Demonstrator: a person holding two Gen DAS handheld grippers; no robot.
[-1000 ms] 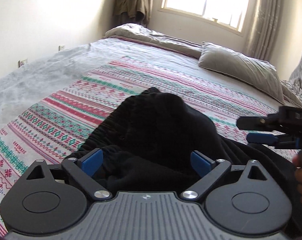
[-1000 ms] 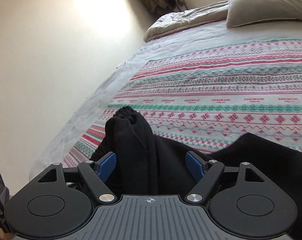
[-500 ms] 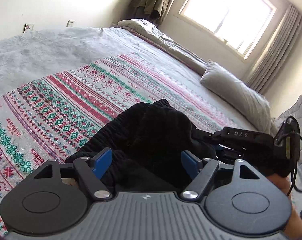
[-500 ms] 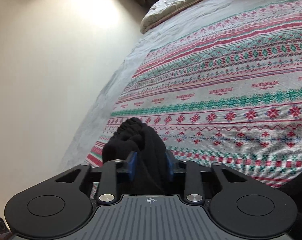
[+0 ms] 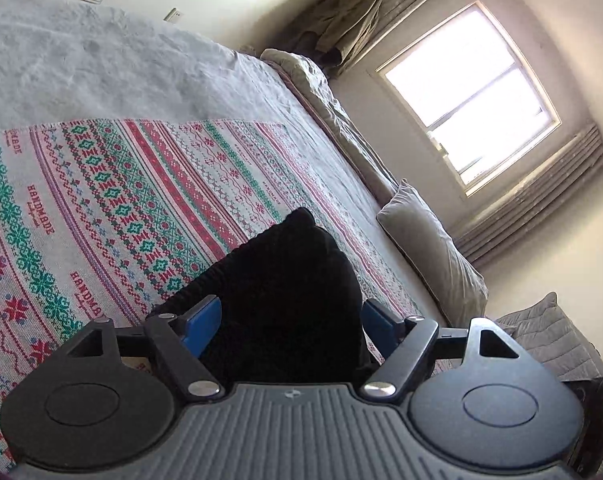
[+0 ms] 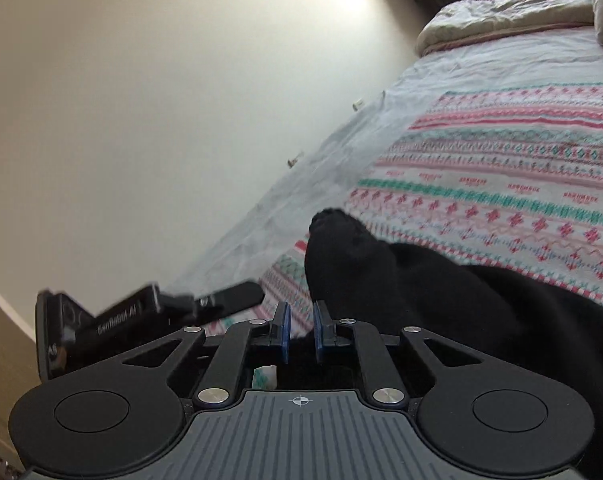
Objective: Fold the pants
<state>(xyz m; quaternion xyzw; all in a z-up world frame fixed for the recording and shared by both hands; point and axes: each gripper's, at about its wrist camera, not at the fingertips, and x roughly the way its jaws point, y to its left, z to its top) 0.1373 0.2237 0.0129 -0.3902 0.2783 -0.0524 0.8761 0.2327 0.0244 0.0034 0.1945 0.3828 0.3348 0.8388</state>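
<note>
The black pants [image 5: 285, 300] lie bunched on the patterned blanket [image 5: 101, 200]. In the left wrist view a thick wad of them fills the gap of my left gripper [image 5: 289, 318], and both blue pads press on it. In the right wrist view my right gripper [image 6: 301, 330] has its jaws nearly together and still closing, with a thin fold of black cloth low between the pads. The rest of the pants [image 6: 441, 300] spreads to the right, a rounded end [image 6: 333, 228] sticking up. The left gripper's black body [image 6: 113, 316] shows at the left.
The blanket covers a grey bed sheet [image 5: 81, 60]. A grey pillow [image 5: 433, 256] and a folded duvet [image 5: 321, 92] lie along the far side under a bright window [image 5: 473, 92]. A bare wall [image 6: 141, 100] runs along the bed. Grey bedding [image 5: 541, 340] is piled at the right.
My right jaws went from wide to nearly together on the pants and swung right. My left gripper narrowed slightly on the wad and rolled; the right gripper is out of its view.
</note>
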